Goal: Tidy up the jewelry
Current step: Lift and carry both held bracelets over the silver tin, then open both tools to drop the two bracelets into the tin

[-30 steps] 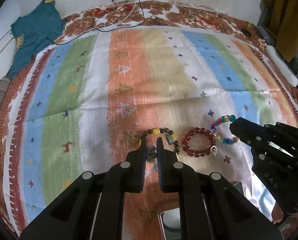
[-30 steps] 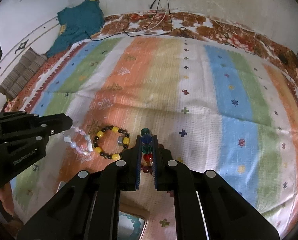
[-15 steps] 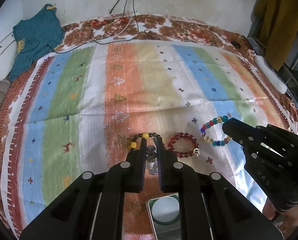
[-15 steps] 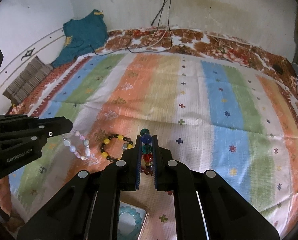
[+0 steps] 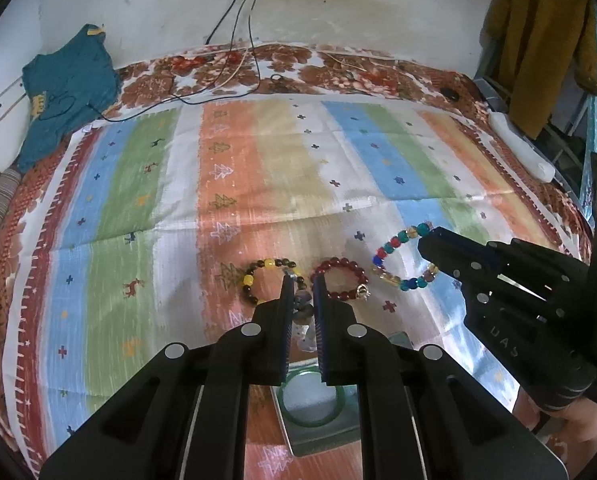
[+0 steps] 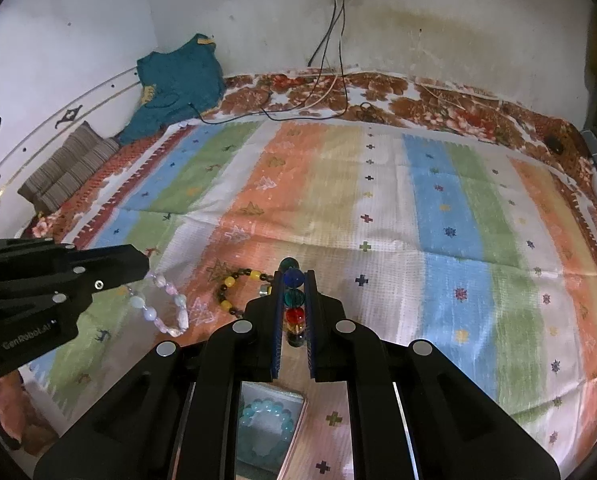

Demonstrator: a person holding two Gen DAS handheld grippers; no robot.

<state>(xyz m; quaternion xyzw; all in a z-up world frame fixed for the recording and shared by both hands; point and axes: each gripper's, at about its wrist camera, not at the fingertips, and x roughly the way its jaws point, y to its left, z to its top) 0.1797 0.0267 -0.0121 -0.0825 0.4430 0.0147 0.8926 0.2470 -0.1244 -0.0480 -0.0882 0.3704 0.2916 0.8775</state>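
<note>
My left gripper (image 5: 300, 282) is shut on a pale bead bracelet (image 6: 160, 308), which hangs in a loop from its tip (image 6: 138, 260) in the right wrist view. My right gripper (image 6: 292, 278) is shut on a multicolour bead bracelet (image 5: 394, 258); its beads (image 6: 293, 298) line up between the fingers. A yellow-and-dark bracelet (image 5: 264, 278) and a red bracelet (image 5: 340, 280) with a small charm lie on the striped cloth (image 5: 258, 168) just beyond the left fingers. The right gripper (image 5: 430, 242) shows at the right of the left wrist view.
Below the left gripper a small tray (image 5: 318, 436) holds a green bangle (image 5: 312, 400). Another tray (image 6: 294, 432) under the right gripper holds a pale turquoise bead bracelet (image 6: 264, 424). A teal garment (image 5: 64, 88), cables (image 5: 234, 52) and a striped cushion (image 6: 66, 168) lie at the far edge.
Both grippers have risen and drawn back toward me, each still shut on its bracelet. The trays below have come further into view, and more of the wall shows.
</note>
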